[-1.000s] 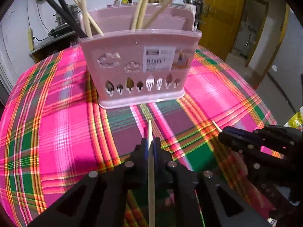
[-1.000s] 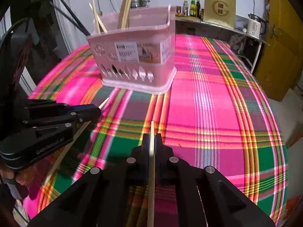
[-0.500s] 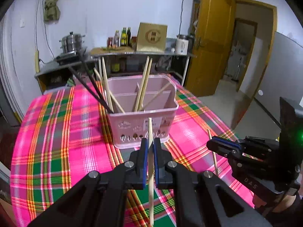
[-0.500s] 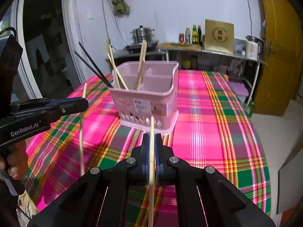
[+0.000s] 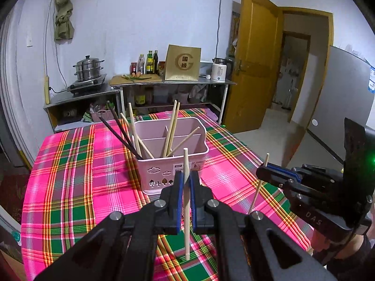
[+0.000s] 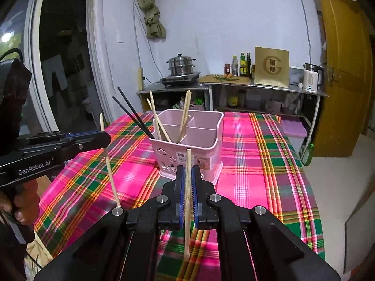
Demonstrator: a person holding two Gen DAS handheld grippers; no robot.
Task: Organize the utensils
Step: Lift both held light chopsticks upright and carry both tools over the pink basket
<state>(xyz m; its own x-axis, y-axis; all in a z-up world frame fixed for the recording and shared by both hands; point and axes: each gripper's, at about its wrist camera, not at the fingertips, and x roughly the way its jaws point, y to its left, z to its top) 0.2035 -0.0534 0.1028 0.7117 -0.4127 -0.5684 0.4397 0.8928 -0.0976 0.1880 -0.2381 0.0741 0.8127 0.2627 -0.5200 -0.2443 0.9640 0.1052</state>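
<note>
A pink divided utensil basket (image 5: 174, 161) stands on the plaid tablecloth (image 5: 70, 187) and holds several wooden and black chopsticks. My left gripper (image 5: 185, 182) is shut on a wooden chopstick (image 5: 186, 201), held upright, short of the basket and above the table. My right gripper (image 6: 187, 178) is shut on another wooden chopstick (image 6: 187, 201), also upright, short of the basket (image 6: 187, 140). Each gripper shows in the other's view: the right (image 5: 264, 173) at right with its chopstick (image 5: 259, 185), the left (image 6: 103, 138) at left with its chopstick (image 6: 109, 164).
A metal shelf (image 5: 140, 86) behind the table carries a steamer pot (image 5: 88, 68), bottles, a gold box and a kettle (image 5: 219, 69). A yellow door (image 5: 250, 70) stands open at right. The table edge drops off at right (image 6: 311, 187).
Both grippers have risen and pulled back from the basket, each lifting its chopstick; the basket now looks smaller and is seen from above.
</note>
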